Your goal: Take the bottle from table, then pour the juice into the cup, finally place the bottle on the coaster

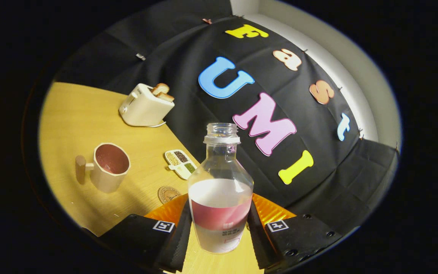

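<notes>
An uncapped clear bottle [221,190] with a red label and pale liquid up to about half its height stands between my fingers. My gripper [219,232] is shut on the bottle, both fingers pressing its lower body. The view is tilted, so the wooden table [74,118] slants. A cream cup [108,165] with a wooden handle and a reddish inside sits on the table beyond my fingers and to their left. A small round brown coaster [167,194] lies flat just ahead of the left finger, between the cup and the bottle.
A cream toaster [145,106] with two toast slices stands far back on the table, against the black cloth wall. A small white divided dish [181,163] of grains lies just behind the coaster. An orange rounded part [270,209] sits behind the fingers.
</notes>
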### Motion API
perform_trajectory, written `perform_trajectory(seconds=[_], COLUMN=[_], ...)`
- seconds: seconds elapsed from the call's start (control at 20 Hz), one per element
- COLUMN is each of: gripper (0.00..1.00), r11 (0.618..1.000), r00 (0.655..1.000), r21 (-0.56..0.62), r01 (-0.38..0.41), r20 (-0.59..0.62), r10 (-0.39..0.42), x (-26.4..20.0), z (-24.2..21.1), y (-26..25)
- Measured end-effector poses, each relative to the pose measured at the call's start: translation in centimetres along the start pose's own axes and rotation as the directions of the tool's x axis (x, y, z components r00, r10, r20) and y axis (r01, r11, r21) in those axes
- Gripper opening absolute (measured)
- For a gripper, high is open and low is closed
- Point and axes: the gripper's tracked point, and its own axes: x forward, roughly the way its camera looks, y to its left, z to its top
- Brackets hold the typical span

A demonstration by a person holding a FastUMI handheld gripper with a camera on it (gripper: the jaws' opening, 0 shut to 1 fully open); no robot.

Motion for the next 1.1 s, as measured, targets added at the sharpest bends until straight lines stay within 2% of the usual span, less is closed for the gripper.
perform_trajectory(seconds=[0.35,0.55,0.7,1.1], gripper=[0.72,0.72,0.72,0.72], r11=[0.967,0.941,0.923,0.798], r00=[0.999,0.998,0.997,0.999], r21=[-0.256,-0.335,-0.379,-0.602], r01=[-0.014,-0.056,-0.063,-0.032], r20=[-0.036,-0.037,-0.055,-0.033], r10=[0.005,0.046,0.045,0.015], x=[1.1,1.9,2.6,2.8], z=[0.0,0.3,0.0,0.2], y=[3.4,5.2,5.6,6.1])
